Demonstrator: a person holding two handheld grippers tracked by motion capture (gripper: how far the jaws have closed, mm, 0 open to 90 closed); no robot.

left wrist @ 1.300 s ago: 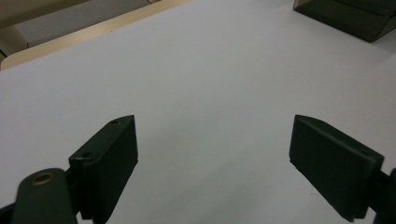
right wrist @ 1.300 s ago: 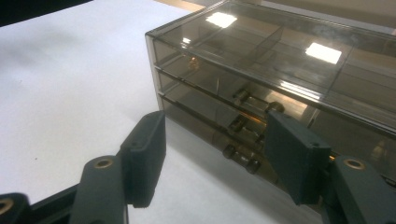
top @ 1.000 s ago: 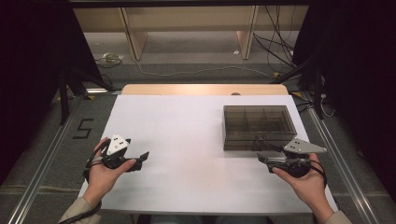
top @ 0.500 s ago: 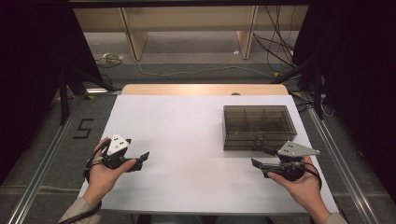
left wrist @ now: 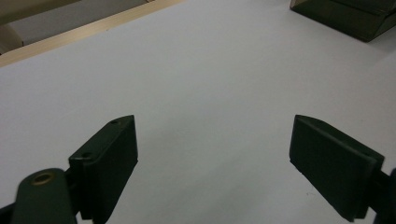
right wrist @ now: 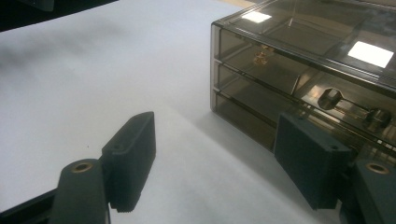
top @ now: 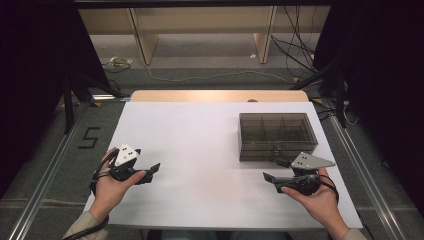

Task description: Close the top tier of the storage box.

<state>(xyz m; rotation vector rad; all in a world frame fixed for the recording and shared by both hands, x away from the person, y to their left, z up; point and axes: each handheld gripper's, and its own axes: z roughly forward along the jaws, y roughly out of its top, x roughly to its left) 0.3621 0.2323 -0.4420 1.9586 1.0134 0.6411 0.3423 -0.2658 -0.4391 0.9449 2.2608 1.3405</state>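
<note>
Both tools spread over the desk
The box sits far right. The right tool, just near it, has been opening, empty. The left tool is spread, seemingly empty.

A dark see-through plastic box with small compartments inside and its lid shut sits flat on the white desk, toward the right side.

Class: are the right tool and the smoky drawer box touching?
Cannot tell. In the right gripper view, one jaw of the right tool overlaps the front of the drawer box, hiding any gap.
</note>
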